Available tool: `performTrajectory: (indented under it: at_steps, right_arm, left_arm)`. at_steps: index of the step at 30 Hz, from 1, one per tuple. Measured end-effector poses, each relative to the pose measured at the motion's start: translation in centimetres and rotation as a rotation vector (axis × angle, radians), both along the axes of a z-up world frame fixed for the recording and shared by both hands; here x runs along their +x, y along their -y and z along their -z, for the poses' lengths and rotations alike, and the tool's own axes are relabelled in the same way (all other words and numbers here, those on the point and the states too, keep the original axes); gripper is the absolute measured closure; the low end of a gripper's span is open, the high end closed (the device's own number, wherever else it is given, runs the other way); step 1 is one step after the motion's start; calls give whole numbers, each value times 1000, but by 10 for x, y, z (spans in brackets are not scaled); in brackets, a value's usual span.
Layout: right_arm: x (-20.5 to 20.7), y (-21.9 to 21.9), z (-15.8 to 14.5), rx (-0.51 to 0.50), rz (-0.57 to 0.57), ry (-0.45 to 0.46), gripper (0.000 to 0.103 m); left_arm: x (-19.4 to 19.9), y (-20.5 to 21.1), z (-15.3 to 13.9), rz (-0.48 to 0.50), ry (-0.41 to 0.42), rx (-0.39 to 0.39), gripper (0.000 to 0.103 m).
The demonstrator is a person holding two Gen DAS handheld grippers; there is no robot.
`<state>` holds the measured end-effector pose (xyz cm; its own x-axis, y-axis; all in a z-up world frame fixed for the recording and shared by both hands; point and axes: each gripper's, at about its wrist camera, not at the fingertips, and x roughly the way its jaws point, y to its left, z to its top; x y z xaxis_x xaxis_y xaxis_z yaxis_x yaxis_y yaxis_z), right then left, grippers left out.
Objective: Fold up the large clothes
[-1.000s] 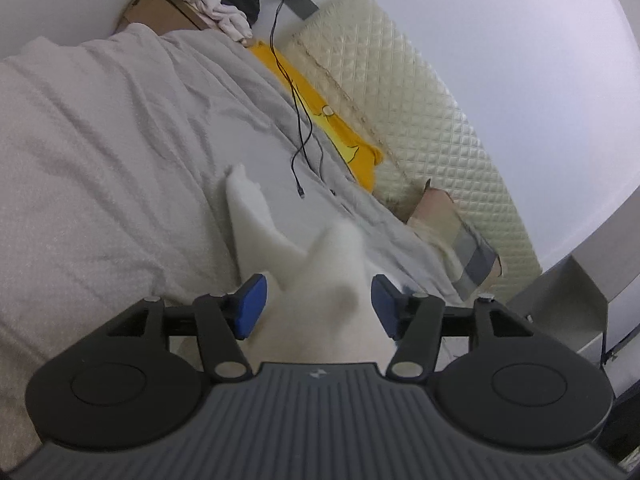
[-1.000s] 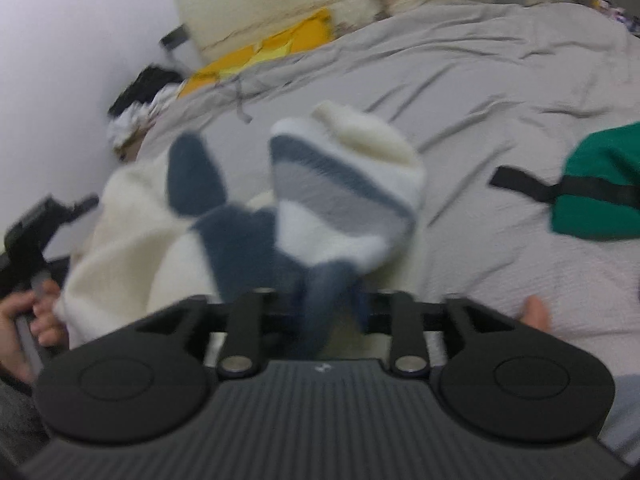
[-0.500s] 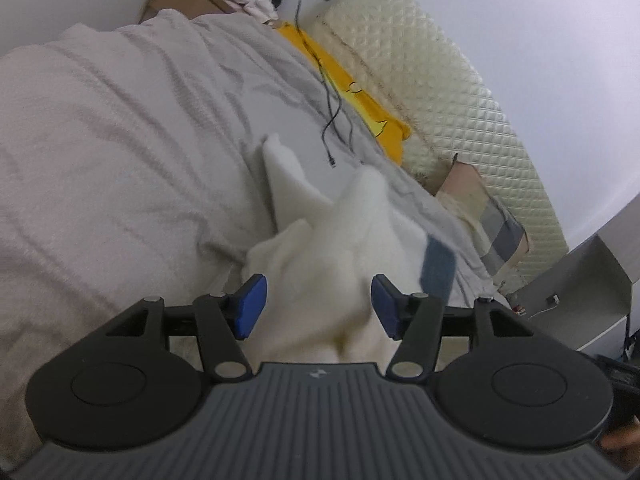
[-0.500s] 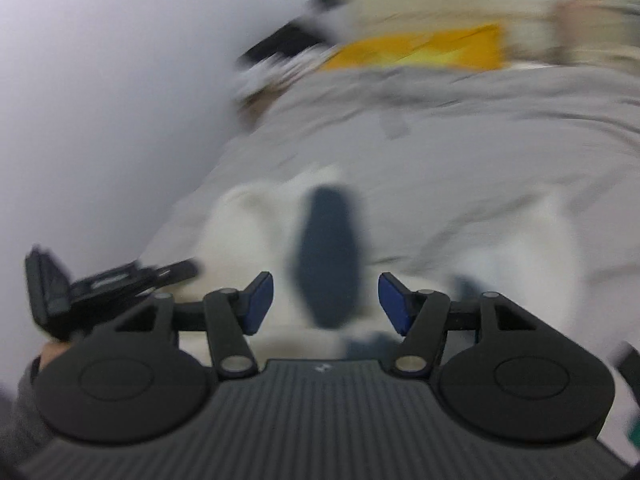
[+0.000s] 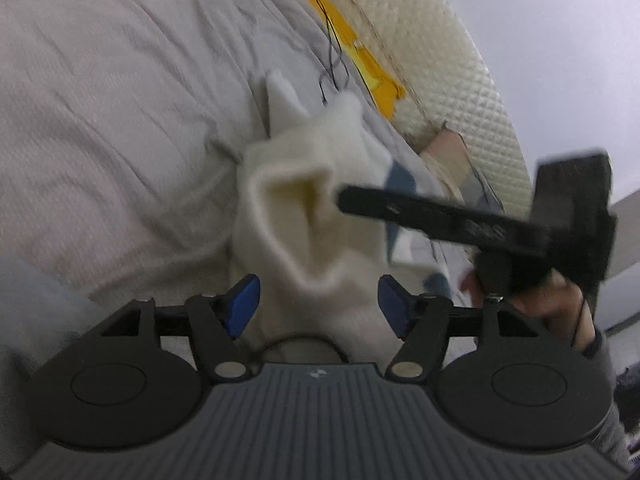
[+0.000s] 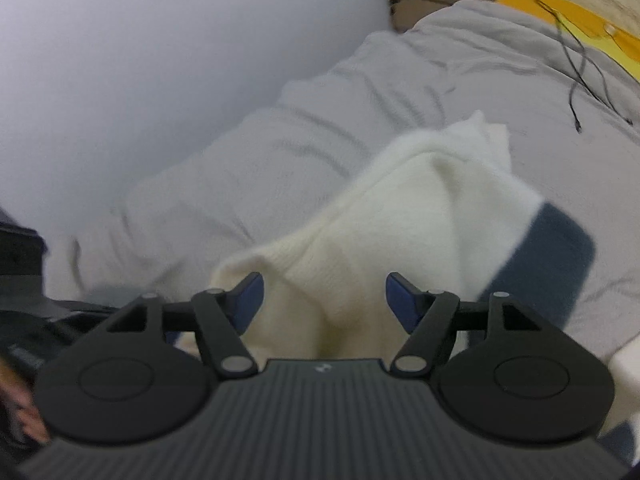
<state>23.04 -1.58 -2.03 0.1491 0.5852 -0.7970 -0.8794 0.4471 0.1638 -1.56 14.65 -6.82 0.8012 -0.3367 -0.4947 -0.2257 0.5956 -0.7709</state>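
Note:
A cream knit sweater (image 5: 304,220) with dark blue stripes (image 6: 552,248) lies bunched on the grey bedsheet (image 5: 100,120). My left gripper (image 5: 319,306) hovers low over its near end. Its jaws are opening, and cream cloth bulges up between the blue pads (image 5: 244,306) without being pinched. My right gripper (image 6: 326,304) points down at the sweater (image 6: 400,220). Its jaws are opening too, with a cream fold between them and its pads (image 6: 402,306) apart from the cloth. In the left wrist view the right gripper's black body (image 5: 572,208) and a hand (image 5: 560,304) show at the right.
A black cable (image 5: 332,60) trails over the sheet beyond the sweater, beside a yellow cloth (image 5: 360,60) and a cream quilted pad (image 5: 440,60) along the wall. A cardboard box (image 6: 412,4) topped with clothes stands at the bed's far corner. White wall borders the bed on the left.
My right gripper let go of the dark blue striped part, swung left and rolled, and its jaws spread wide. The left jaws widened slightly, and the right gripper came into the left wrist view.

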Motion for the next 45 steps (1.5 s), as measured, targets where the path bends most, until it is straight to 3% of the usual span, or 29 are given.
performTrajectory:
  at_steps: [2, 6, 11, 13, 15, 18, 19, 22, 24, 26, 29, 31, 35, 39, 45]
  right_arm:
    - [-2, -10, 7, -45, -33, 31, 24]
    - [-5, -28, 18, -122, -55, 119, 23]
    - [-11, -37, 37, -162, -29, 207, 26]
    - [-8, -38, 45, -151, 9, 237, 43]
    - [-4, -32, 46, -125, 57, 251, 74]
    - [8, -20, 42, -55, 146, 227, 90]
    - [11, -16, 40, -27, 167, 220, 90]
    - [12, -2, 31, 43, 236, 242, 91]
    - [11, 9, 23, 90, 282, 263, 91]
    - [9, 22, 12, 141, 339, 290, 92]
    - [5, 50, -14, 255, 446, 308, 92]
    - [1, 69, -35, 310, 520, 371, 92]
    - [-8, 93, -75, 348, 629, 419, 92]
    - [-34, 103, -127, 397, 676, 549, 93]
    - [-73, 126, -215, 515, 719, 680, 94]
  left_arm:
    - [0, 9, 2, 13, -4, 14, 32]
    - [4, 16, 11, 1, -23, 28, 32]
    - [14, 15, 28, -35, -36, -19, 33]
    - [20, 14, 38, -43, -52, -66, 33]
    - [27, 12, 46, -61, -49, -118, 34]
    - [37, 16, 49, -63, -53, -146, 39]
    - [40, 18, 50, -59, -49, -154, 40]
    - [46, 26, 46, -31, -34, -140, 63]
    - [45, 29, 41, -25, -20, -120, 85]
    - [42, 26, 31, -39, 15, -97, 88]
    - [40, 19, 0, -70, 101, -15, 90]
    - [42, 13, -31, -82, 176, 12, 90]
    - [53, 11, -93, -94, 270, 85, 91]
    - [59, 12, -162, -88, 357, 114, 91]
    - [40, 36, -287, -77, 531, 303, 91]
